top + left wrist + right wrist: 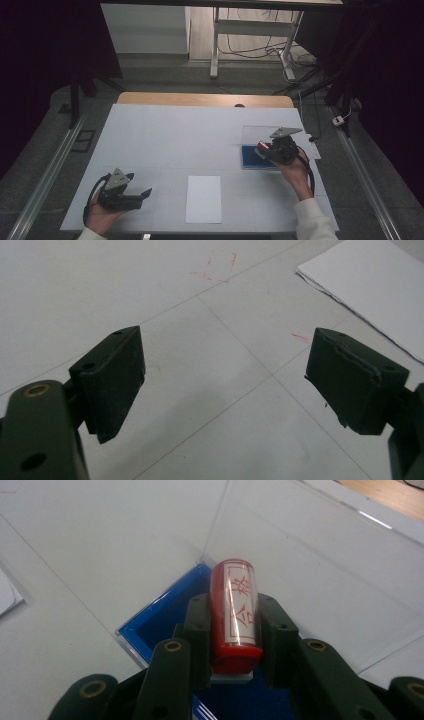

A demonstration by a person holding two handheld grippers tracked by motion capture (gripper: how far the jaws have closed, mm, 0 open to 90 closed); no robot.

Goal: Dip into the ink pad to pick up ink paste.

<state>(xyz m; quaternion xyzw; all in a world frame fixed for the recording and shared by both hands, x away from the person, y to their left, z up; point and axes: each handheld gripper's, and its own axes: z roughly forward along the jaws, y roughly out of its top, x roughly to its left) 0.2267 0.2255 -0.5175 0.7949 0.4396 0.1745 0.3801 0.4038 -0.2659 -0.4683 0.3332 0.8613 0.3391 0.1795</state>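
Right gripper view: your right tool (235, 630) is clamped on the red stamp (235, 612), pads pressing its two sides.
Stamp's place: over the blue ink pad (165, 617), far right on the surface (165, 135).
Handling: light, stiff, smooth plastic barrel (likely slippery), so keep your hold mid-barrel and clear of the inked face.
Left tool (225, 385): jaws wide apart, holding nothing, near left.
Paper sheet (204, 198): near centre.
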